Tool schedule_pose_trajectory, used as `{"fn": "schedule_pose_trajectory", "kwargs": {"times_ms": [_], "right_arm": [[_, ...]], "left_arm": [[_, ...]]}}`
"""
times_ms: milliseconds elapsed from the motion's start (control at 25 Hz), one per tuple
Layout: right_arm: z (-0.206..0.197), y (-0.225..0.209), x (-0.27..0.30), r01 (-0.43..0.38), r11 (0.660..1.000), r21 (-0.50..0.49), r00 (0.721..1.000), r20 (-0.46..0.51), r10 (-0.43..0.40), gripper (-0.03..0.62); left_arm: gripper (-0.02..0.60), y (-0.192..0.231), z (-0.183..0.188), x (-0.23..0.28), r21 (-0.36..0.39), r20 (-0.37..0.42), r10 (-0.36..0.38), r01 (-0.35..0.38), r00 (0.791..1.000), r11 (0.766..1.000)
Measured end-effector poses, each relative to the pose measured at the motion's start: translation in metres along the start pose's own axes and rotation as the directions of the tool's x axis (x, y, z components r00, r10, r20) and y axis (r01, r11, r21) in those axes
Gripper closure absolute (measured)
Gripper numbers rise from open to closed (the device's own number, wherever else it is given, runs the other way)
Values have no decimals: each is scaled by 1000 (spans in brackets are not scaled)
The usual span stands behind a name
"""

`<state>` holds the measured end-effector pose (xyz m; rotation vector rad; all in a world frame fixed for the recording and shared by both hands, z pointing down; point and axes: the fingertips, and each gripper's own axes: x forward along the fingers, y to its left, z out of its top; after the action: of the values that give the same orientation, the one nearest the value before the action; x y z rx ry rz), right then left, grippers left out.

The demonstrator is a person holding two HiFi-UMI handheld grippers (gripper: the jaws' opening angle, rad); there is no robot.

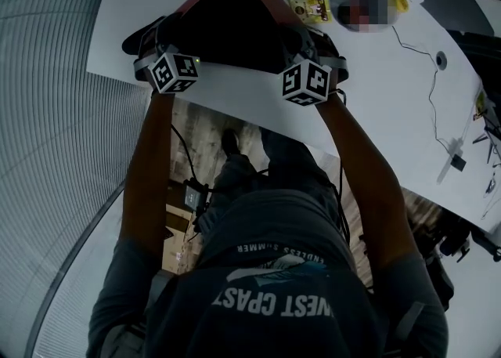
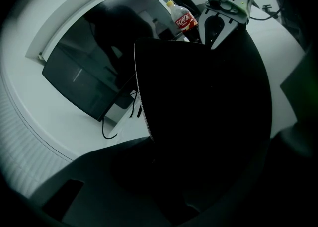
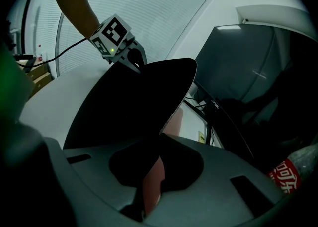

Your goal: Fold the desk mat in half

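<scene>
Desk mat [image 1: 235,23] held by both
Left gripper [image 2: 169,181] and right gripper [image 3: 146,191] clench its edge (red underside between the right fingers [image 3: 198,203]).

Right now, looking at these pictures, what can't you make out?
- Table under the desk mat: head view, the raised mat covers it.
- Bottle: right gripper view, mostly cut off by the picture's edge; label print too small to read.
- Monitor: left gripper view, the mat hides part of it.
- Small items at the table's right end: head view, too small and cut off.
</scene>
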<state>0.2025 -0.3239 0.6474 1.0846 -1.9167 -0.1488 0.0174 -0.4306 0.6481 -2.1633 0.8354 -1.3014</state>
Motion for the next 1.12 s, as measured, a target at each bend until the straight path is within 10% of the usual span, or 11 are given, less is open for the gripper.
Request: {"fn": "schedule_pose_trajectory", "kwargs": {"times_ms": [1120], "right_arm": [[-10,-9,29,-101,994,36,982,-157,105,522]], "left_arm": [[465,27,8,-23,-75,20,87,-86,996,994]]}}
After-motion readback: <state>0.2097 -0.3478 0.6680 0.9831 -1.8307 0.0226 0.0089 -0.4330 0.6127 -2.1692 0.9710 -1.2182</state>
